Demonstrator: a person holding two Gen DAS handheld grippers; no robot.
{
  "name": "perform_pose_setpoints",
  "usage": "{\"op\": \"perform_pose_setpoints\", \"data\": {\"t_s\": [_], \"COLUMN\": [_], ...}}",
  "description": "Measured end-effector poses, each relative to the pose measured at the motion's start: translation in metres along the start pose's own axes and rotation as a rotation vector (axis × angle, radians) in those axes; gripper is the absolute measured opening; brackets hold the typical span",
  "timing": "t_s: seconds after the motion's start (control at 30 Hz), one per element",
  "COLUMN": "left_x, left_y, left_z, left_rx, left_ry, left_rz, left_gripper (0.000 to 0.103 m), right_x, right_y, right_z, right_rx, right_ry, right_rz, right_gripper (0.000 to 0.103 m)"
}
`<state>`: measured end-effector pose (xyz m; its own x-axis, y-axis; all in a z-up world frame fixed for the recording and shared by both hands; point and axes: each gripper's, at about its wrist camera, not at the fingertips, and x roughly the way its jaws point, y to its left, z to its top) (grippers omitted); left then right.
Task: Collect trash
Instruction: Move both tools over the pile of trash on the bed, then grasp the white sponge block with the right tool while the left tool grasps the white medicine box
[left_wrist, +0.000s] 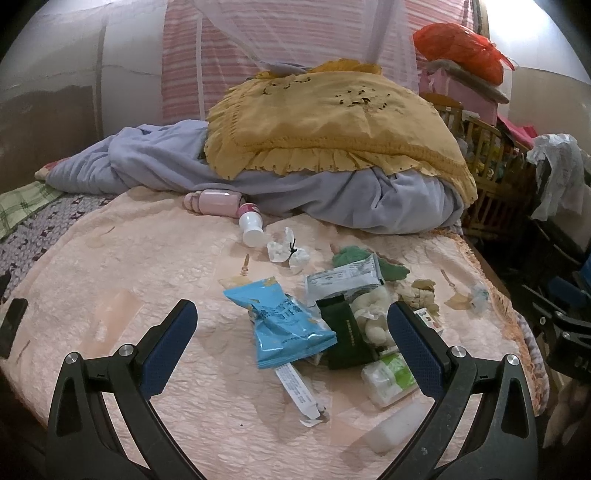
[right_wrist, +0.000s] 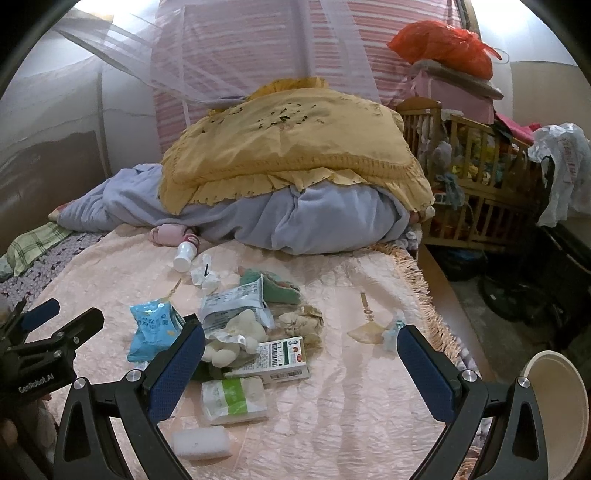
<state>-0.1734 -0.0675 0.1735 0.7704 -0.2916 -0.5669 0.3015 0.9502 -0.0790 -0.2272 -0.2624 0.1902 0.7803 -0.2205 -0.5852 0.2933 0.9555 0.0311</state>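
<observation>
Trash lies in a heap on the pink bedspread (left_wrist: 140, 258). The heap holds a blue snack bag (left_wrist: 284, 325), a dark box (left_wrist: 343, 332), a grey wrapper (left_wrist: 343, 280), a green-and-white tissue pack (left_wrist: 391, 376) and a white foam block (left_wrist: 395, 428). My left gripper (left_wrist: 291, 310) hovers open just above the blue bag and the dark box, holding nothing. My right gripper (right_wrist: 300, 328) is open and empty over the heap's right side, near a white medicine box (right_wrist: 284, 360) and the tissue pack (right_wrist: 234, 400). The blue bag (right_wrist: 153, 328) lies left of its left finger. The left gripper (right_wrist: 62, 317) shows at the left edge.
A white bottle (left_wrist: 251, 225) and crumpled paper (left_wrist: 286, 251) lie further back. Behind them a yellow cover (left_wrist: 325, 129) tops a lilac blanket pile (left_wrist: 155, 162). A small wrapper (right_wrist: 393, 332) sits near the fringed bed edge. A white bucket (right_wrist: 554, 406) stands at lower right, a wooden crib (right_wrist: 480, 184) beyond.
</observation>
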Motion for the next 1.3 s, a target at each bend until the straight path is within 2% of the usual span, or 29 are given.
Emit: {"op": "perform_pose_setpoints", "data": {"t_s": [0.93, 1.13, 1.3], "left_x": [0.008, 0.010, 0.011], "left_y": [0.012, 0.030, 0.054], "left_z": [-0.005, -0.005, -0.007], "left_rx": [0.017, 0.024, -0.001], "left_ry": [0.014, 0.028, 0.064], "left_rz": [0.064, 0.096, 0.095], "left_gripper": [0.102, 0.102, 0.102], "right_x": [0.011, 0.017, 0.025], "right_y": [0.003, 0.001, -0.003], "right_z": [-0.009, -0.015, -0.023], "right_rx": [-0.022, -0.022, -0.003], "right_ry": [0.056, 0.093, 0.130], "right_rz": [0.061, 0.089, 0.117], "right_gripper": [0.103, 0.103, 0.103]}}
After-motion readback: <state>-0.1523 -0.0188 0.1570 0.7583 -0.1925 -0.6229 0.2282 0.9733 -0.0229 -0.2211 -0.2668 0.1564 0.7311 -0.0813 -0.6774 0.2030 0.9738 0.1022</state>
